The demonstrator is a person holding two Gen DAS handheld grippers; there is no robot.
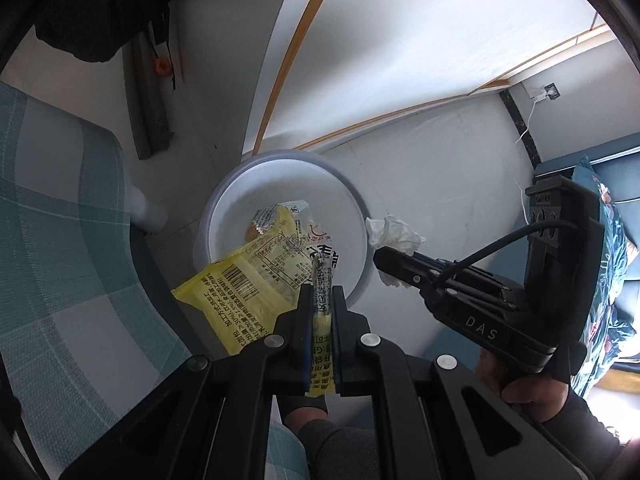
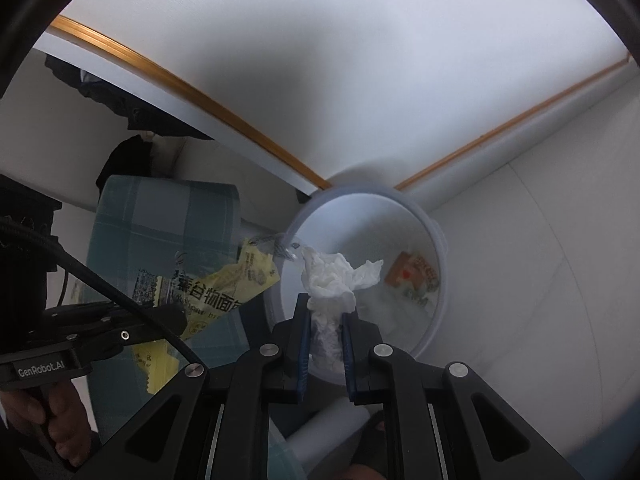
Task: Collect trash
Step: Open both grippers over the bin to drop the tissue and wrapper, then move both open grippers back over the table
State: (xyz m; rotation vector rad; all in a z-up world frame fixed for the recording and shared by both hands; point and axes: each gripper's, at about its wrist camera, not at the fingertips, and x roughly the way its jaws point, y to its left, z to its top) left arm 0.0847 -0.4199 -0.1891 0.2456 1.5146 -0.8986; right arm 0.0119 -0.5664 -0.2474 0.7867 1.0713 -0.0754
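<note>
My left gripper (image 1: 322, 294) is shut on a yellow snack wrapper (image 1: 244, 280) and holds it over the near rim of a white round bin (image 1: 360, 216). In the right wrist view the wrapper (image 2: 224, 280) hangs left of the bin (image 2: 436, 240). My right gripper (image 2: 325, 308) is shut on a crumpled white tissue (image 2: 336, 276) above the bin's mouth; in the left wrist view the tissue (image 1: 390, 232) sits at the bin's right rim, at the right gripper's tip (image 1: 382, 258). An orange wrapper (image 2: 412, 276) lies inside the bin.
A chair with a teal plaid cushion (image 1: 60, 240) stands left of the bin. A white table with a gold edge (image 1: 400, 60) is behind the bin. A floral cushion (image 1: 612, 260) lies at the right. Dark clothing (image 1: 100, 8) hangs at upper left.
</note>
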